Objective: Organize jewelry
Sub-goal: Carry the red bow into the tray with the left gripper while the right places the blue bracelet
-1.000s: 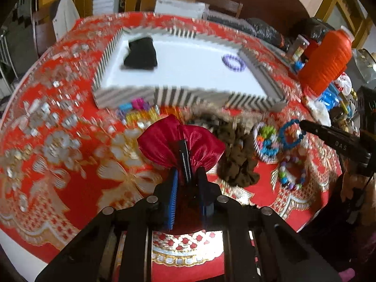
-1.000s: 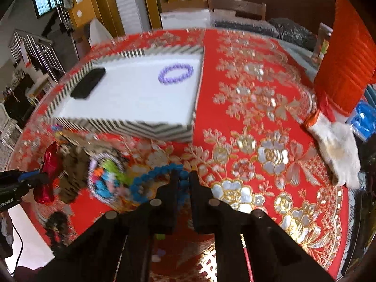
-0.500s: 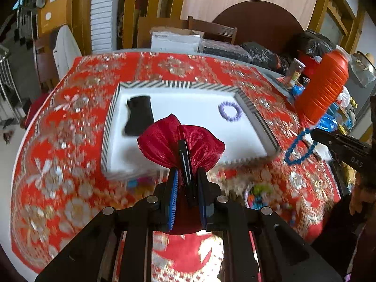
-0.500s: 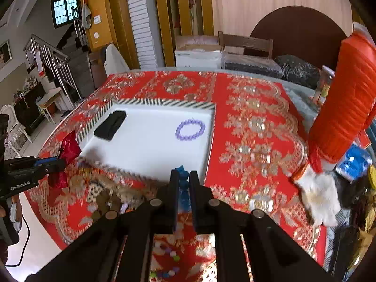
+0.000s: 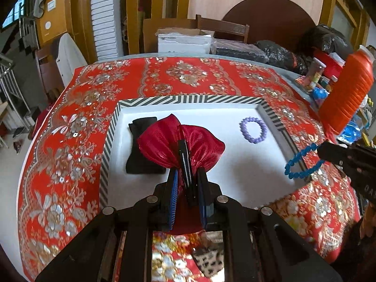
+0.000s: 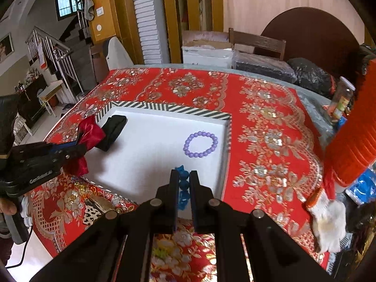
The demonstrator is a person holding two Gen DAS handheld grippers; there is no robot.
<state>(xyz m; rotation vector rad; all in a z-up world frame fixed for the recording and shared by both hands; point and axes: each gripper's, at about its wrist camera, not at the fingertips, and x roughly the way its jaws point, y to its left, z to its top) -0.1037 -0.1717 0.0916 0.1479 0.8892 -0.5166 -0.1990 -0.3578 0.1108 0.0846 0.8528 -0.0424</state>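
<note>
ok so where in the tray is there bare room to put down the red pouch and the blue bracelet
The white tray floor is bare between the black pouch and the purple bracelet, and along the near edge below both. The far left corner is taken by the black pouch. Clutter lies on the cloth in front of the tray.

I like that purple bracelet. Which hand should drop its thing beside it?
Probably right: the right gripper holds the blue bead bracelet near the purple bead bracelet in the white striped-rim tray.

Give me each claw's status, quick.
Left claw: closed on the red pouch.
Right claw: closed on the blue bracelet.
</note>
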